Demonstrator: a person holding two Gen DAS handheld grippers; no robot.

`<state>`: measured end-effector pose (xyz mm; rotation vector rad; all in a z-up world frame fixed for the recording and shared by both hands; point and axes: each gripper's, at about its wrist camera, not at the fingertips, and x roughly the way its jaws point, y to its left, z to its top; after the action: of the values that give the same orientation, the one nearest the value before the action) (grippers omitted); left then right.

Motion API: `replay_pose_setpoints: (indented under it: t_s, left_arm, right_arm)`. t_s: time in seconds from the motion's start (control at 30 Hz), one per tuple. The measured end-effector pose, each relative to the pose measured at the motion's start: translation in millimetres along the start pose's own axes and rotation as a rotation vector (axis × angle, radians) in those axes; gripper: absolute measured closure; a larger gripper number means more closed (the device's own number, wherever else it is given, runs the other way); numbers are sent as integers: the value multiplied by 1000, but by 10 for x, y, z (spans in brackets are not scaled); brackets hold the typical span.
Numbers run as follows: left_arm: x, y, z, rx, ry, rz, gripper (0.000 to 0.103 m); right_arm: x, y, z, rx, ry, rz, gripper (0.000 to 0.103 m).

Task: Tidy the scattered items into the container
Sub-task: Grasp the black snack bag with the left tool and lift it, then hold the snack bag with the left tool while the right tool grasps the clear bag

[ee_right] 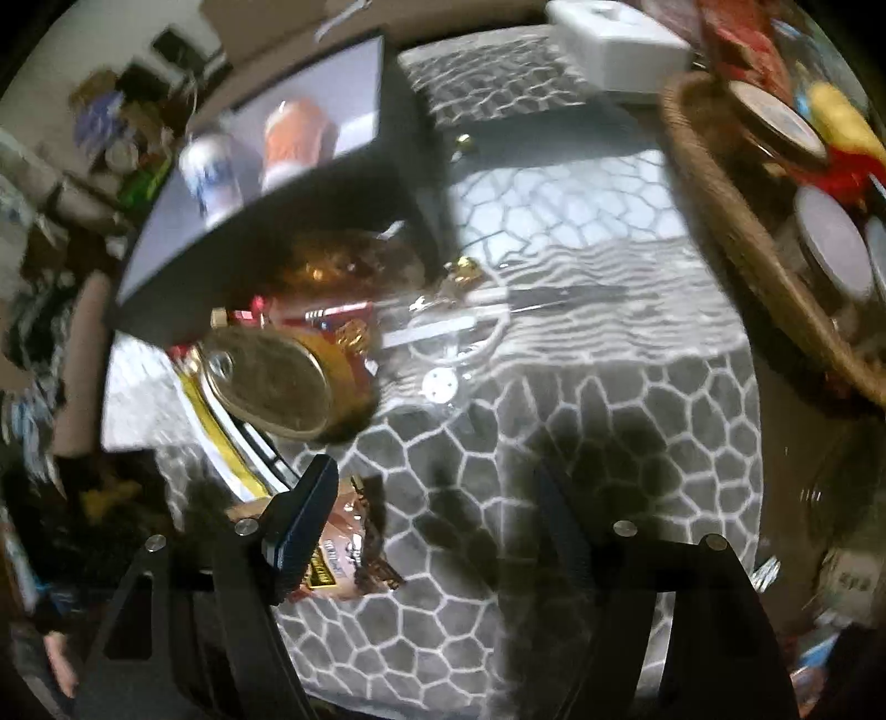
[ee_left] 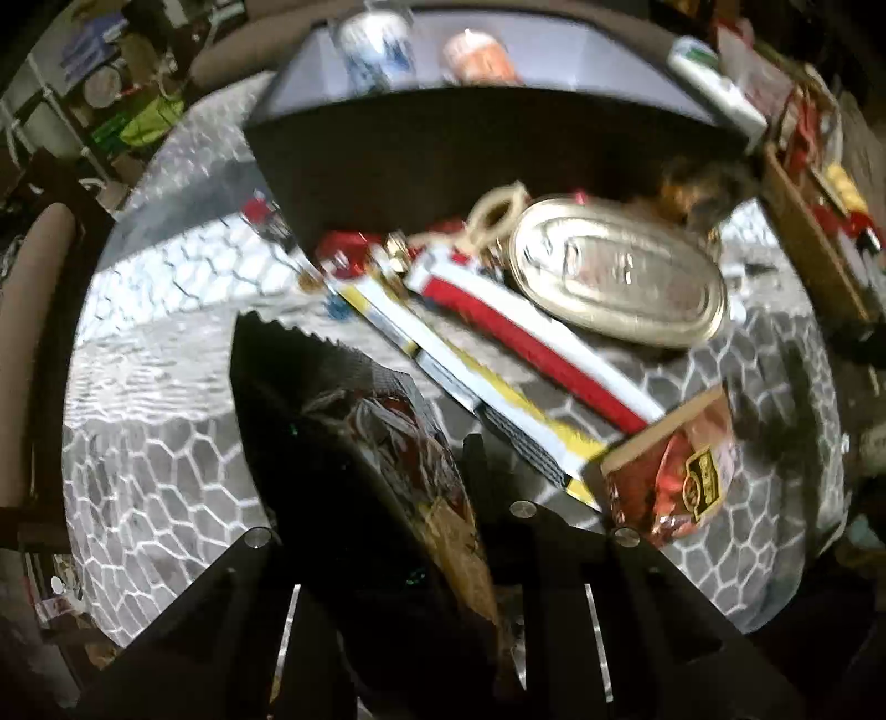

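In the left wrist view my left gripper (ee_left: 443, 487) is shut on a dark snack packet (ee_left: 332, 410) with a serrated top edge, held above the patterned cloth. Ahead lie an oval gold tin (ee_left: 620, 271), a red-and-white box (ee_left: 531, 338), a yellow-and-white box (ee_left: 476, 387) and a red snack packet (ee_left: 675, 471). Behind them stands the dark container (ee_left: 498, 149), with two cans inside. In the right wrist view my right gripper (ee_right: 432, 520) is open over the cloth. Its left finger (ee_right: 304, 515) hangs over the red snack packet (ee_right: 343, 559). The tin (ee_right: 271, 382) and container (ee_right: 266, 183) lie farther off to the left.
A wicker basket (ee_right: 720, 194) full of jars and packets stands at the right. A white box (ee_right: 620, 50) sits at the back. A clear plastic piece (ee_right: 454, 343) lies on the grey honeycomb cloth (ee_right: 554, 443) beside the tin. Cluttered shelves show at the far left.
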<state>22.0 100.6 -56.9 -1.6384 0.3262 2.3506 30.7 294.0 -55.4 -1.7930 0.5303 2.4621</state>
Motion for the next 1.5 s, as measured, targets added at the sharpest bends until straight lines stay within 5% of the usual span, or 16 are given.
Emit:
replay_pose_setpoints:
  t_s: [0.27,0.57,0.67,0.77,1.0,1.13,1.4,1.47,1.5]
  left_arm:
    - [176,-70,-49,54,42,-25,89]
    - [171,228,-106,14,39,10,88]
    - [185,303,-99,10,36,19,88]
    - [179,291,-89,25,29,29,88]
    - [197,256,-109,43,37,28,88]
    - [194,295,-101,36,33,45,88]
    - [219,151,-82,81,35,57,88]
    - [229,106,-79,93,36,63,88]
    - [232,88,-76,95,36,65,88]
  right_arm:
    - [604,313,278,-111,65,-73,28]
    - [376,256,321,-168,2,-161,30]
    - [571,175,300,-146,60,-228,46]
    - [799,246,267,-181,114,-221,51]
    - [907,354,182,-237,117,-304,74]
    - [700,256,75,-217,172,-209,78]
    - [326,-70,-424,-258,318,-50,72]
    - [296,-229,-430,-230,310,-54,52]
    - [269,-263,-422,-210,298,-68,49]
